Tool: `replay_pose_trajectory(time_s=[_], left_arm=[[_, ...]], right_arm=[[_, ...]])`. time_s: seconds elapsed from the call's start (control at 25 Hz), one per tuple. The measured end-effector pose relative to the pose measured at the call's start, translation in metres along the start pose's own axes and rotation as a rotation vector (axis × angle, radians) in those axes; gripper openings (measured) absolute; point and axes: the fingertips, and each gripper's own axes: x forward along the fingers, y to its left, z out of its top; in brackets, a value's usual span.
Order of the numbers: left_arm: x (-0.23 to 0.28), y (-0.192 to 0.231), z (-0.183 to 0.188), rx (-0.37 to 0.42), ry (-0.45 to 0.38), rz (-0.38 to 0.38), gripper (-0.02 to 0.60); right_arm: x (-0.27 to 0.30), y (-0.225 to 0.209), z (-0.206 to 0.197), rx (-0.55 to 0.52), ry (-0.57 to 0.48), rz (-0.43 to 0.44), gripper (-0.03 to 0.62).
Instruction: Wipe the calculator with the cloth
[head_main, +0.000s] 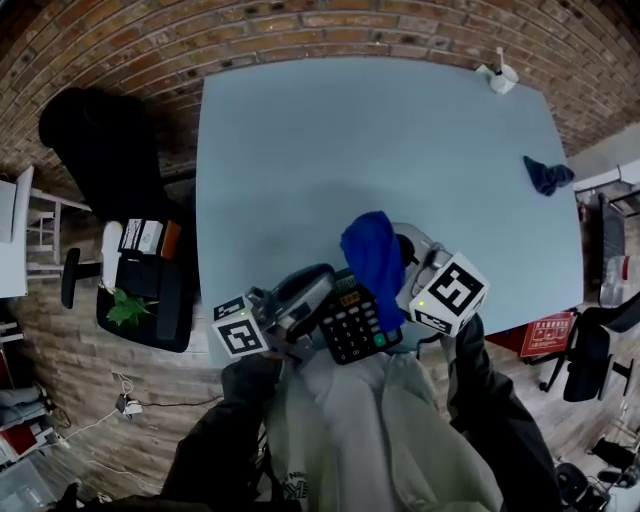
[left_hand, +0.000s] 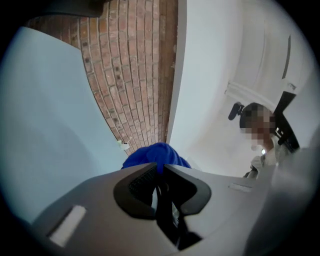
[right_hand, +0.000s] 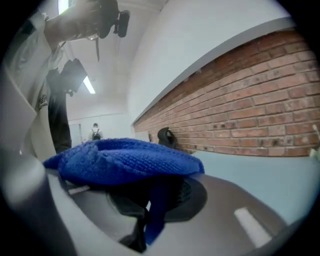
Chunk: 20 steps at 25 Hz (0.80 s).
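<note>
Head view: cloth pinched in right tool, overlapping calculator top.

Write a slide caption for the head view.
Left gripper holds the calculator; right gripper holds a blue cloth over its top.

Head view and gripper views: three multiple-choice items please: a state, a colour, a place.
1. The left gripper is: A open; B shut on the calculator; C shut on a pen.
2. The cloth in the right gripper is: A red; B blue; C white.
3. The spare dark cloth lies: A on the table near its right edge; B on the floor; C on a shelf.
B, its jaws pinch the calculator's edge; B, plainly blue; A, it sits alone there.
</note>
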Motion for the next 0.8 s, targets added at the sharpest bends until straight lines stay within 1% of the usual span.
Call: replay_pose_trajectory(time_s=[0.04,0.08,0.12,0.16,0.24,0.32,0.44,0.56,0.64,0.72,0.8], left_arm=[[0.004,0.001,-0.003,0.022,0.028,0.006,0.035],[0.006,0.005,-0.005,0.041,0.046,0.02,0.035],[0.005,0.011,-0.006,0.052,0.051,0.042,0.036],[0.004,0.018,-0.005,0.055,0.048,0.065,0.037],[0.0,0.032,-0.002,0.055,0.041,0.099,0.037],[-0.002,0.044,0.0,0.068,0.047,0.118,0.037],[-0.004,0.066,0.007,0.103,0.047,0.135,0.037],[0.003,0.09,0.009,0.156,0.097,0.146,0.037],[0.009,0.107,0.008,0.197,0.13,0.182,0.038],[0.01,0.122,0.008,0.226,0.136,0.212,0.041],[0.012,0.133,0.009,0.213,0.139,0.217,0.04]], right_arm=[[0.009,0.01,-0.004,-0.021,0.049,0.05,0.046],[0.017,0.016,-0.01,-0.037,0.095,0.081,0.046],[0.022,0.016,-0.017,-0.044,0.125,0.087,0.046],[0.023,0.01,-0.026,-0.035,0.137,0.075,0.046],[0.017,-0.011,-0.044,0.043,0.136,0.032,0.046],[0.005,-0.03,-0.062,0.131,0.14,-0.024,0.046],[-0.013,-0.045,-0.09,0.189,0.192,-0.108,0.046],[-0.024,-0.052,-0.12,0.26,0.245,-0.184,0.046],[-0.026,-0.056,-0.145,0.285,0.328,-0.243,0.046],[-0.026,-0.056,-0.166,0.281,0.417,-0.286,0.046],[-0.023,-0.054,-0.176,0.255,0.47,-0.306,0.046]])
